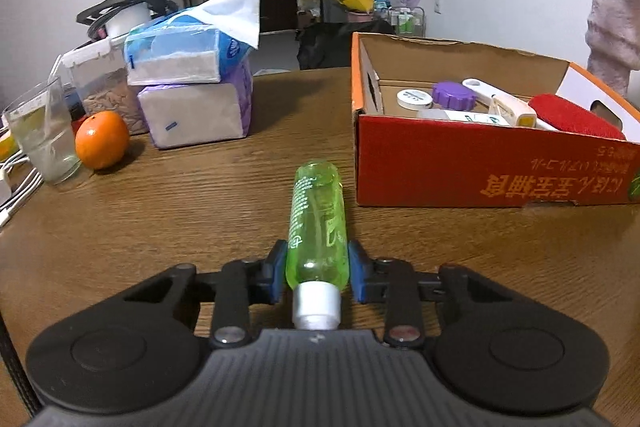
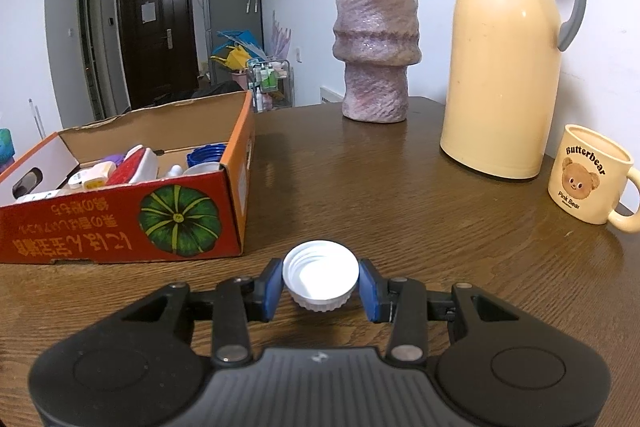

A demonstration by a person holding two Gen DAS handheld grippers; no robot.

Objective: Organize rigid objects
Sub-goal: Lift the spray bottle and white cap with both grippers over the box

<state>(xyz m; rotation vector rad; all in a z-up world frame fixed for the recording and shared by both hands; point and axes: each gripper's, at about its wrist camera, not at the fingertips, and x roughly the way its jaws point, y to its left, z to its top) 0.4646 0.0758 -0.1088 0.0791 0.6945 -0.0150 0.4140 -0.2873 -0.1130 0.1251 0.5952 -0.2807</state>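
Observation:
My left gripper (image 1: 318, 267) is shut on a green transparent bottle (image 1: 318, 219) with a silver cap, which points forward along the fingers just above the brown wooden table. An orange cardboard box (image 1: 440, 167) stands to the front right and holds several small items, among them a purple lid (image 1: 454, 95) and a red brush (image 1: 576, 117). My right gripper (image 2: 321, 277) is shut on a white screw cap (image 2: 321, 275), open side up, low over the table. The same box (image 2: 120, 223) lies to its left.
On the left stand tissue packs (image 1: 192, 83), an orange (image 1: 102, 139), a glass (image 1: 42, 139) and a lidded container (image 1: 100, 83). On the right stand a stone vase (image 2: 376, 47), a cream thermos (image 2: 508, 55) and a bear mug (image 2: 588, 175).

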